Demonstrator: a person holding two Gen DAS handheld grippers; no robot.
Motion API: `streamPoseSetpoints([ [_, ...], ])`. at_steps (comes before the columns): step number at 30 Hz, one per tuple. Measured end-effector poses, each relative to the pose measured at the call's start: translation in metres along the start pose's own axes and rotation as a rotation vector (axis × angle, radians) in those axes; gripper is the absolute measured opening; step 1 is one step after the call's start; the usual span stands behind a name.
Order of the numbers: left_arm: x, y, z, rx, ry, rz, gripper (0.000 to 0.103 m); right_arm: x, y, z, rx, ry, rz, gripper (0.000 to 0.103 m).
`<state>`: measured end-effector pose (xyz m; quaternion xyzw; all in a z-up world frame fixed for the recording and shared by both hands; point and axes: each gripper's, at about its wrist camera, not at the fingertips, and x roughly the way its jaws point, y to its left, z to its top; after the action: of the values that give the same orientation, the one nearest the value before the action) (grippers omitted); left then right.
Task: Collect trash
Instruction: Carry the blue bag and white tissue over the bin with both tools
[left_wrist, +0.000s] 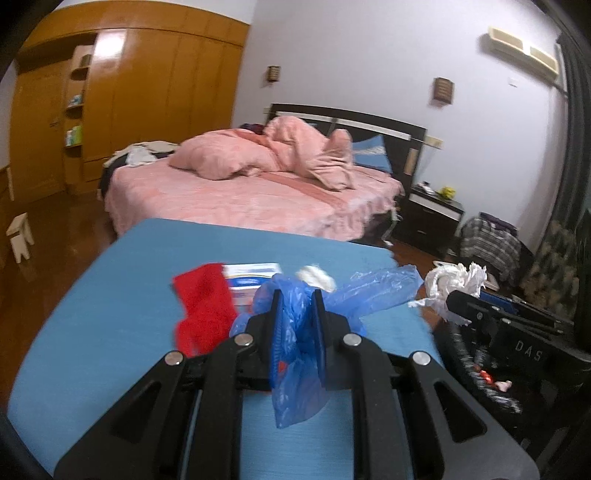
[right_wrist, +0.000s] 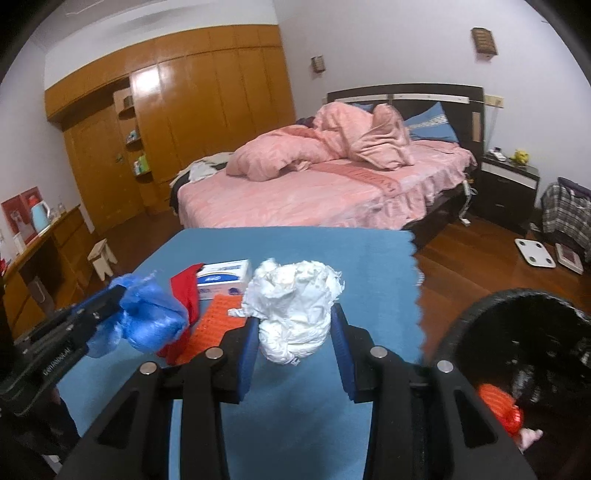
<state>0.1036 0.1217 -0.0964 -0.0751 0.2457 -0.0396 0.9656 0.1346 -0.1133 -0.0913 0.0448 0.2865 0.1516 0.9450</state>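
Black bin (right_wrist: 517, 354) sits just right of the blue table (right_wrist: 295, 254). Left gripper (left_wrist: 298, 314) pinches a blue plastic bag (left_wrist: 295, 354); right gripper (right_wrist: 295, 332) clamps crumpled white tissue (right_wrist: 291, 310). Both should clear the rim before releasing.

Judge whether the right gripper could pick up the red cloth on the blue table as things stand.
Probably not: the right gripper already grips a white paper wad, and the red cloth lies beyond the left gripper's blue plastic bag.

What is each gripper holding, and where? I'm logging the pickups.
Left gripper: blue plastic bag, pinched mid-bunch. Right gripper: white crumpled paper wad, gripped at its lower sides.
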Motion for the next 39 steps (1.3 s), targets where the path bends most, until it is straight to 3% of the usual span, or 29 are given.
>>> streamPoseSetpoints([
  [10,0.007,-0.07,-0.005,0.067,0.007,-0.122,0.014,-0.047,-0.06,-0.011,0.037,-0.042,-0.13,0.037],
  [22,0.032,-0.151,-0.012,0.157,0.051,-0.266,0.014,-0.099,-0.152,-0.031,0.167,-0.071,-0.311,0.037],
  [30,0.057,-0.212,-0.022,0.217,0.101,-0.372,0.014,-0.115,-0.193,-0.044,0.214,-0.066,-0.39,0.037],
  [39,0.077,-0.253,-0.03,0.254,0.145,-0.437,0.016,-0.128,-0.224,-0.06,0.265,-0.056,-0.45,0.037],
])
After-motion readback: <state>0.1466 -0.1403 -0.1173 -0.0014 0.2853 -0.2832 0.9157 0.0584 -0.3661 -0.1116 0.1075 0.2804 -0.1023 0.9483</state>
